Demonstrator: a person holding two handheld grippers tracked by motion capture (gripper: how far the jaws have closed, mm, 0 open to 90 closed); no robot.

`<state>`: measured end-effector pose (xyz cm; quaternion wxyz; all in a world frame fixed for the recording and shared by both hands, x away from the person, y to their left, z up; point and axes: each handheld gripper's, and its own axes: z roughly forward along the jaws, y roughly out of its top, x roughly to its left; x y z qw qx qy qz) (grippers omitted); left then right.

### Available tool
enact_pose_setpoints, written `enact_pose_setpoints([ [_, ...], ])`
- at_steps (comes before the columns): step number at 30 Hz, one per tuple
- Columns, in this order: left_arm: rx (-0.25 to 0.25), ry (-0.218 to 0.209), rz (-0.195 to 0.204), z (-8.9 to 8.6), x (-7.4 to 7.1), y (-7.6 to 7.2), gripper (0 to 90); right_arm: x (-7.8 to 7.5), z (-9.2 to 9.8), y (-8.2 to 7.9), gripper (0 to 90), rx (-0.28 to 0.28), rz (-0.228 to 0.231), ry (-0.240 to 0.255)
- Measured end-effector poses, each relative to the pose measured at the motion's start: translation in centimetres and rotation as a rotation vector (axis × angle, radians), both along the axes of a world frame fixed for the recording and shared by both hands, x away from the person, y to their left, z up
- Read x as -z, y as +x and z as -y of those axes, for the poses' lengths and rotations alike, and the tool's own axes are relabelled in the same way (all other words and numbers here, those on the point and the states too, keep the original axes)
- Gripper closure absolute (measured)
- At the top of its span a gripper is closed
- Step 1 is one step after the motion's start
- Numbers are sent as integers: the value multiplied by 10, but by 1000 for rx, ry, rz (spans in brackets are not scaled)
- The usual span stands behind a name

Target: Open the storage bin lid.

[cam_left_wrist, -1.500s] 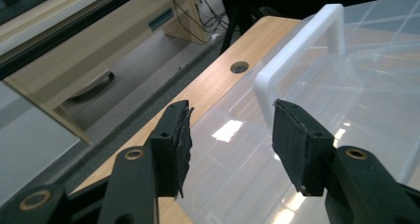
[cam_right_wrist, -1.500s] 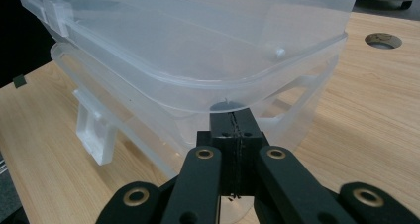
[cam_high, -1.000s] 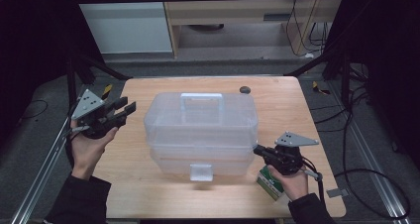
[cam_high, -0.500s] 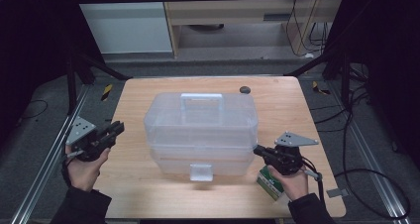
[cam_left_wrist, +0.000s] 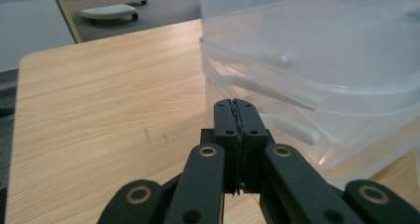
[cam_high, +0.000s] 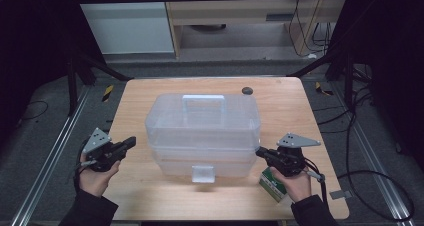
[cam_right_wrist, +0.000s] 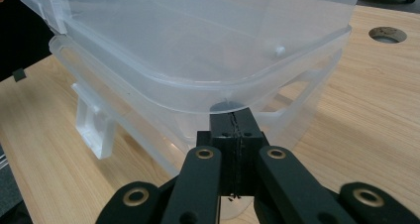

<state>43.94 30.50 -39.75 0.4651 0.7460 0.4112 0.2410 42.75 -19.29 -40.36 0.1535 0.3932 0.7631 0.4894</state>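
While my right tool [cam_high: 259,152] sits pressed together at the right end of the clear plastic box [cam_high: 202,131], tip just under the lid's rim, my left tool [cam_high: 131,142] has come down from where it hung a second ago and now lies low beside the box's left end. Its jaws have just been closing with nothing between them, and in the left gripper view they meet flat, pad to pad, pointing at the lower rim of the box [cam_left_wrist: 307,75] without touching it. The box stands in the middle of the worktop [cam_high: 150,196], lid down, handle folded flat on top, front latch [cam_high: 203,173] hanging shut. With both tools now level at opposite ends, I judge I'm set to work the box from both sides, perhaps to nudge or lift it. A green carton [cam_high: 272,184] lies under my right hand.
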Motion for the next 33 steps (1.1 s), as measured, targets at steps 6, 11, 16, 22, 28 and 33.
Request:
enact_pose_setpoints([
  [6, 59, 24, -16, 15, 5, 0, 888, 0, 0, 0, 900, 2, -1, -3],
  [11, 95, 42, -25, 22, 9, -1, 890, 0, -1, 0, 900, 3, 1, -4],
  [16, 126, 35, -20, 29, 8, -2, 889, 0, 0, 0, 900, 3, -3, -2],
  [22, 137, 17, -6, 32, 3, -4, 886, -2, 0, 1, 900, 4, 5, 3],
  [28, 129, 5, 4, 32, -2, -2, 882, -5, 0, 4, 900, 11, 21, 16],
  [33, 121, 2, 15, 34, -6, 1, 882, -7, 0, 8, 900, 20, 27, 31],
])
